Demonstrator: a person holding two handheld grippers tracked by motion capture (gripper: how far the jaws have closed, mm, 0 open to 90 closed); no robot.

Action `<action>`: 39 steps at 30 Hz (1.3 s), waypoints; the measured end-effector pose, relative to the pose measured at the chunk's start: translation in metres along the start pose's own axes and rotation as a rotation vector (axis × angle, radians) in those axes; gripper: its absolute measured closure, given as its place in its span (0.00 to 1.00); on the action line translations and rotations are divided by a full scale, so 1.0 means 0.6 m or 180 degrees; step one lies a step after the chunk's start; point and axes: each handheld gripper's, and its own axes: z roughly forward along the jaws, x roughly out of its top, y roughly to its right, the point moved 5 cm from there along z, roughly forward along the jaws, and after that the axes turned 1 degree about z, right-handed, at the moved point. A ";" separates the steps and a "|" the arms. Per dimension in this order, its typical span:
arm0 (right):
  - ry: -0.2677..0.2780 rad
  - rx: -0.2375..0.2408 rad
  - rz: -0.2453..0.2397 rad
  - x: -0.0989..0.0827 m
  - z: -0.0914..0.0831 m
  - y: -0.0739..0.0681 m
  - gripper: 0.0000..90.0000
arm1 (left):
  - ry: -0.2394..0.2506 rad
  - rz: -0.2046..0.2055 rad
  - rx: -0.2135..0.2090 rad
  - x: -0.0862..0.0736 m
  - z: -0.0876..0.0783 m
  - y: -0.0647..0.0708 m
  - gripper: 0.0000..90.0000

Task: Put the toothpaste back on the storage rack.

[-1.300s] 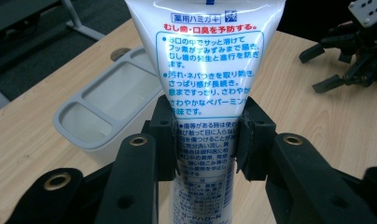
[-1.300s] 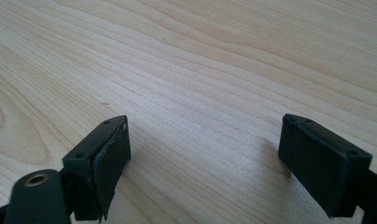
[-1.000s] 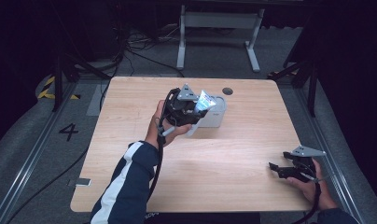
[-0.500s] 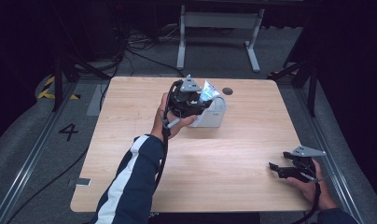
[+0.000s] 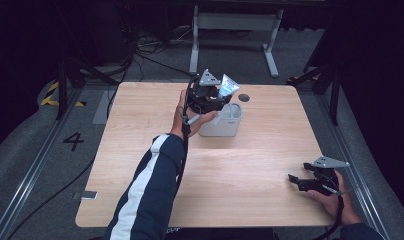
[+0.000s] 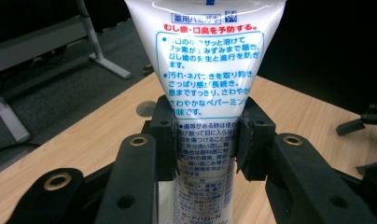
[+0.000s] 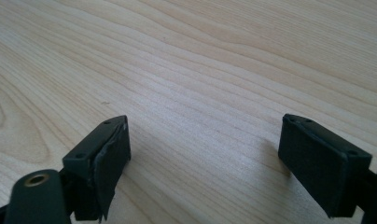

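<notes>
On the white tube (image 6: 205,70) we read Japanese print: a red line across the top, blue lines in a blue-bordered box below, and smaller blue text further down. It is a soft white toothpaste tube, wide and flat at its crimped end, narrowing downward. Our left gripper (image 6: 205,140) has its pads (image 6: 165,140) pressed on both sides of the tube's lower half, holding it upright above the white container (image 5: 225,122) at the far middle of the wooden table (image 5: 240,170). Our right gripper (image 7: 205,149) rests low over the table's near right corner, jaws spread wide with bare wood between them.
</notes>
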 end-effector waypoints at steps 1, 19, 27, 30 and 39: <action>0.0000 0.0000 0.0002 0.000 0.000 0.000 0.19 | -0.0007 0.0005 0.0011 0.001 0.002 -0.001 0.72; 0.0004 0.0009 -0.0017 -0.002 -0.002 0.000 0.19 | 0.0176 -0.0039 0.0038 0.014 0.048 -0.023 0.72; 0.0005 0.0008 -0.0020 -0.002 -0.002 0.000 0.19 | 0.0206 -0.0081 0.0077 0.006 0.063 -0.033 0.72; 0.0003 0.0010 -0.0020 -0.002 -0.002 0.000 0.19 | 0.0234 -0.0085 0.0090 0.002 0.068 -0.038 0.72; 0.0002 0.0011 -0.0018 -0.002 -0.002 0.000 0.19 | 0.0177 -0.0131 0.0112 -0.015 0.084 -0.044 0.72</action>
